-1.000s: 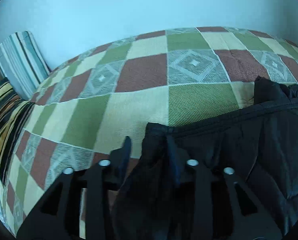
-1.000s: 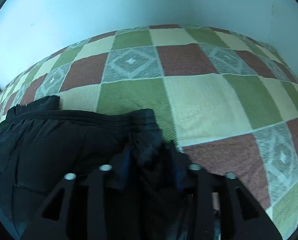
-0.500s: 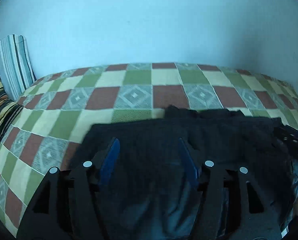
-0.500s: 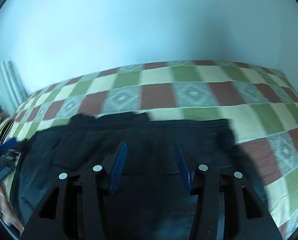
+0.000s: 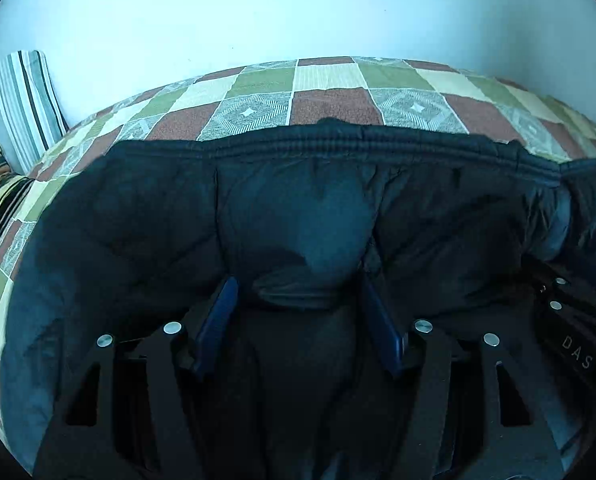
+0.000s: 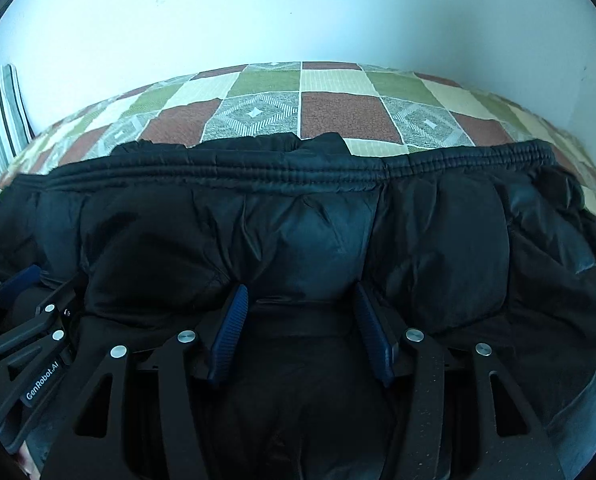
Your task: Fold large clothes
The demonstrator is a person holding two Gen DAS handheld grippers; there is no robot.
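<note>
A large black padded jacket [image 5: 298, 208] lies folded on a checked bedspread [image 5: 334, 100], its ribbed hem along the far edge. It also fills the right wrist view [image 6: 298, 232]. My left gripper [image 5: 298, 292] is open, its blue pads [image 5: 218, 320] low over the jacket, holding nothing. My right gripper [image 6: 298, 300] is open too, pads [image 6: 230, 328] wide apart just above the fabric. The right gripper shows at the right edge of the left wrist view [image 5: 570, 320]; the left gripper shows at the left edge of the right wrist view [image 6: 26, 344].
The bedspread [image 6: 338, 112] has green, brown, cream and grey squares and runs to a pale wall [image 5: 258, 12]. Striped pillows [image 5: 22, 100] stand at the far left against the wall. The two grippers are close side by side.
A second ago both grippers were shut on the jacket's hem. They let go, opened and pulled back toward me; now they sit lower and closer over the folded jacket.
</note>
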